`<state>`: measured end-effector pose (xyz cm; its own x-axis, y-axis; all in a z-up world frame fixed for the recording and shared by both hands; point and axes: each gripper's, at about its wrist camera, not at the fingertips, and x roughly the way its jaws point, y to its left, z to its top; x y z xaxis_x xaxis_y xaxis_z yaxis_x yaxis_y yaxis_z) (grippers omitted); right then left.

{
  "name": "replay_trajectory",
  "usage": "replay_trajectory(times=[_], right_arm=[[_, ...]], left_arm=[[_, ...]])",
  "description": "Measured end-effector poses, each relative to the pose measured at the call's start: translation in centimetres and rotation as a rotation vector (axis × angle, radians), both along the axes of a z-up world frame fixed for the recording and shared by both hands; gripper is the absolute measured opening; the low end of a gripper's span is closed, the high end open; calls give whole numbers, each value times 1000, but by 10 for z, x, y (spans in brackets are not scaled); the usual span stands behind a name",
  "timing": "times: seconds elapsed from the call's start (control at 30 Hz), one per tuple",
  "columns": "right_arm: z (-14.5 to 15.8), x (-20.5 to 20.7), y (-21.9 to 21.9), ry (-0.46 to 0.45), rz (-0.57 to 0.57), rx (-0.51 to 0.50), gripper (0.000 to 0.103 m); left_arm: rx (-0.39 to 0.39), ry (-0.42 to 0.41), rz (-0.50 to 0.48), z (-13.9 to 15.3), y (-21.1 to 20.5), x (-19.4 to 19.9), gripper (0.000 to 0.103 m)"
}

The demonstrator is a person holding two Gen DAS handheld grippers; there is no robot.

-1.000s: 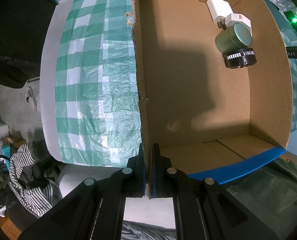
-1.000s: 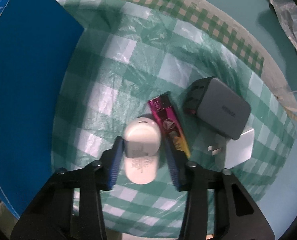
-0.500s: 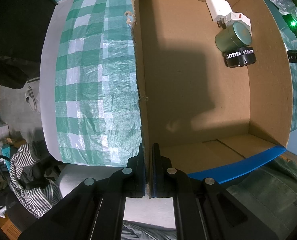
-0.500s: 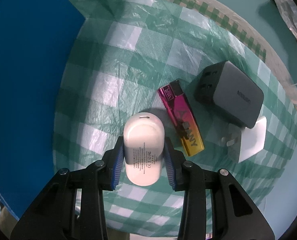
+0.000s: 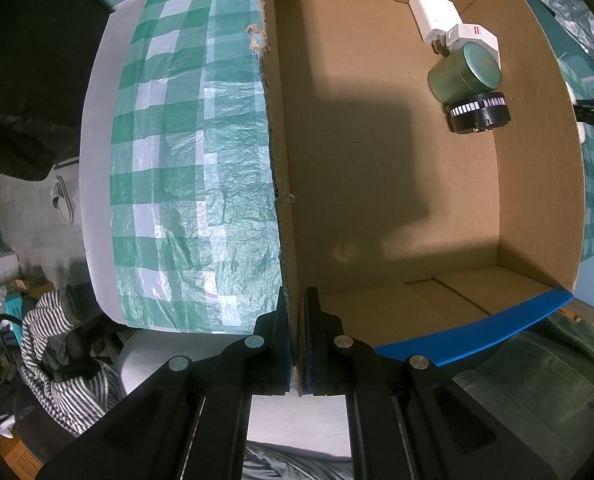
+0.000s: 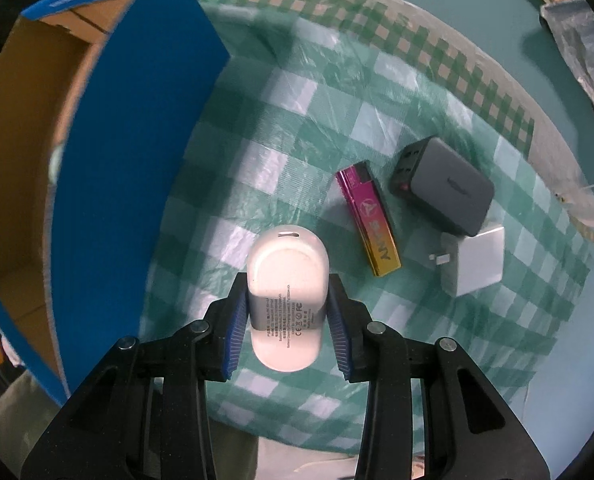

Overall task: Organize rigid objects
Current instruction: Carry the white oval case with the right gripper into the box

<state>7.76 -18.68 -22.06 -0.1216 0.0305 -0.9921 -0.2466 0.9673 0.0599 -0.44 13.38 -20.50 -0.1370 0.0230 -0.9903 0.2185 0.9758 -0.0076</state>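
My right gripper (image 6: pixel 287 312) is shut on a white rounded power bank (image 6: pixel 287 280), held above the green checked cloth (image 6: pixel 297 120). On the cloth to its right lie a pink-and-gold lighter (image 6: pixel 371 224), a grey charger (image 6: pixel 443 186) and a white plug adapter (image 6: pixel 475 266). My left gripper (image 5: pixel 297 340) is shut on the left wall of the cardboard box (image 5: pixel 281 160). In the box's far right corner sit a white charger (image 5: pixel 435 16), a white adapter (image 5: pixel 475 36), a green tin (image 5: pixel 463 74) and a black round part (image 5: pixel 479 114).
The box's blue outer wall (image 6: pixel 129 168) stands left of the power bank in the right wrist view. Striped clothing (image 5: pixel 53 340) and a slipper (image 5: pixel 63 202) lie on the floor beyond the table's left edge. A silver bag (image 6: pixel 581 36) lies at the far right.
My right gripper has risen with the power bank, lifting it off the cloth; the box's open top has come into view at the left. The left gripper has not moved.
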Motion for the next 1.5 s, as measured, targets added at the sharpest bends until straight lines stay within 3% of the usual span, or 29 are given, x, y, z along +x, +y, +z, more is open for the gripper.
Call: replay_trajectory(times=[0.33,0.7,1.0,1.5], right_arm=[[51,5,23,-65,81,50,37],[89,9,93,-112,217,131,37],[76,3,138,-88,318,127,37],[34,-20,172,-37,472,105,37]], left_arm=[[8,0,-15,1,-3,-1,5],[5,-1,-12,2,-3,0,5],[3,-1,-9,2,-1,0,5],[0,2,-5,0,0,-1,5]])
